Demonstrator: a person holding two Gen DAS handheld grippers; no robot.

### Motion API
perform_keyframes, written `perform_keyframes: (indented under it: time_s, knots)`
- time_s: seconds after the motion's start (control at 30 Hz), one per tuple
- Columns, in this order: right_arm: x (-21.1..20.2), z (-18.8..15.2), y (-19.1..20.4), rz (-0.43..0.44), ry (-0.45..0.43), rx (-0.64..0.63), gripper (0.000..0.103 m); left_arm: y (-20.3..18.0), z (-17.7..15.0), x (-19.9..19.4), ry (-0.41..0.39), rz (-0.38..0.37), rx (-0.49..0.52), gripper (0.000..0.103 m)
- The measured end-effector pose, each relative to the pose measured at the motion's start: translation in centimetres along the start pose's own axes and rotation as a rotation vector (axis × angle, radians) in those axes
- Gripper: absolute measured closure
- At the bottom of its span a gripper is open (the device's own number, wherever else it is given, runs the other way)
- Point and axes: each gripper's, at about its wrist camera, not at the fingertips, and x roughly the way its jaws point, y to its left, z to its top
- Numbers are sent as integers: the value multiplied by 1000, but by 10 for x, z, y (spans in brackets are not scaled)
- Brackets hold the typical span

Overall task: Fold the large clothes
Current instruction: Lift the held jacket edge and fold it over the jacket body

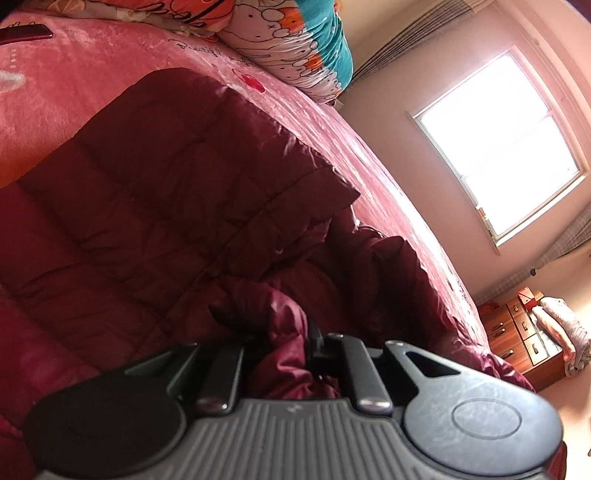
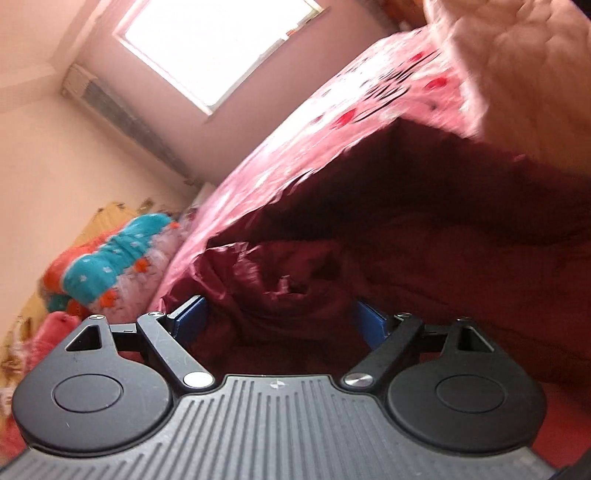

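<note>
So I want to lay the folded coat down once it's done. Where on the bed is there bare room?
Bare pink bedspread lies between the maroon quilted coat and the cartoon-print pillows, and in a strip along the window-side edge. A dark phone-like object sits at the far corner. Crowded near both grippers: left gripper grips bunched coat, right gripper is open.
</note>
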Motion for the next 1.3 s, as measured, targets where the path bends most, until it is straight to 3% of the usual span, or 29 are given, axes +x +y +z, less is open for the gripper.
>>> perform_keyframes:
  time_s: [0.27, 0.53, 0.73, 0.87, 1.1, 1.13, 1.17, 1.2, 1.23, 1.27, 1.3]
  knots:
    - [25, 8, 11, 136, 5, 55, 0, 0, -2, 2, -7, -1, -1, 93]
    - [18, 8, 5, 189, 8, 102, 0, -2, -3, 8, -5, 2, -2, 93]
    - [47, 12, -11, 161, 16, 153, 0, -1, -2, 9, -5, 0, 3, 93]
    - [72, 24, -21, 76, 23, 148, 0, 0, -2, 10, -5, 0, 3, 93]
    - [87, 39, -36, 133, 28, 170, 0, -2, -4, 10, -8, 2, 15, 92]
    - [89, 40, -37, 134, 22, 175, 4, -3, -4, 10, -9, 0, 18, 92]
    - [90, 41, -39, 127, 21, 185, 24, -4, -3, 10, -8, -2, 19, 93]
    - [89, 40, -41, 124, 33, 201, 36, -4, -3, 9, -8, -4, 18, 93]
    - [96, 40, -38, 123, 48, 222, 57, -3, -3, 9, -7, -6, 17, 93]
    - [98, 40, -39, 121, 58, 239, 67, -3, -3, 8, -6, -8, 15, 93]
    - [97, 41, -39, 119, 56, 246, 69, -2, -2, 7, -5, -10, 14, 93]
